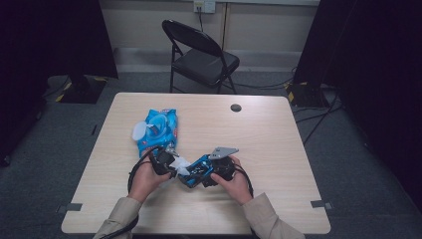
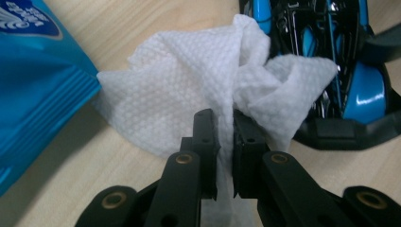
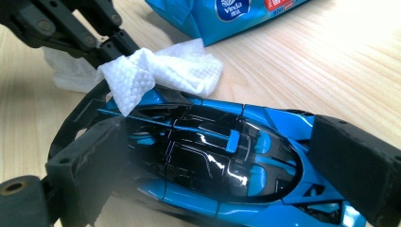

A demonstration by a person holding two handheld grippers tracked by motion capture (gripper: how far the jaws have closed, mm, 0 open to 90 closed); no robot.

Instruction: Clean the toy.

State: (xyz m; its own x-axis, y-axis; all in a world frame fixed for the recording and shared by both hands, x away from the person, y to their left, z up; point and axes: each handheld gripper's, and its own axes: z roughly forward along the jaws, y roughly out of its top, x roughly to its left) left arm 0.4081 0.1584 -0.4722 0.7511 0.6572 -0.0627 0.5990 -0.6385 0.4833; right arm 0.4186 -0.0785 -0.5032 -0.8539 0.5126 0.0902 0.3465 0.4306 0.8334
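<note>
Wipe [image 2: 189, 90], white and dimpled, is pinched between the 2 black jaws of the left gripper [image 2: 223, 137], which are pressed nearly together with a strip of the cloth running down the narrow gap between them. In the left gripper view the bunched cloth spreads from the jaw tips toward 10 o'clock and 2 o'clock, and its right fold lies against the blue and black toy car [image 2: 331, 61] at 1 o'clock. A blue wipe packet [image 2: 33, 75] fills the 9 o'clock side, its edge touching the cloth.

In the right gripper view the right gripper [image 3: 236, 161] clamps the toy car [image 3: 213, 161] lengthwise: 1 padded jaw presses its end at 8 o'clock, the other its end at 4 o'clock, and the car is held between them, tilted. The wipe [image 3: 161, 71] rests on the car's upper end at 11 o'clock, with the left gripper's jaws reaching in from the top left corner. The packet [image 3: 231, 14] lies just beyond, at 12 o'clock.

From the high view, both hands meet near the table's [image 1: 268, 134] front middle. The left gripper [image 1: 166, 162] and right gripper [image 1: 211, 172] sit close together, the car [image 1: 196, 172] between them, the wipe [image 1: 180, 166] touching it. The packet [image 1: 159, 129] lies flat at 11 o'clock from the hands, flap open.
</note>
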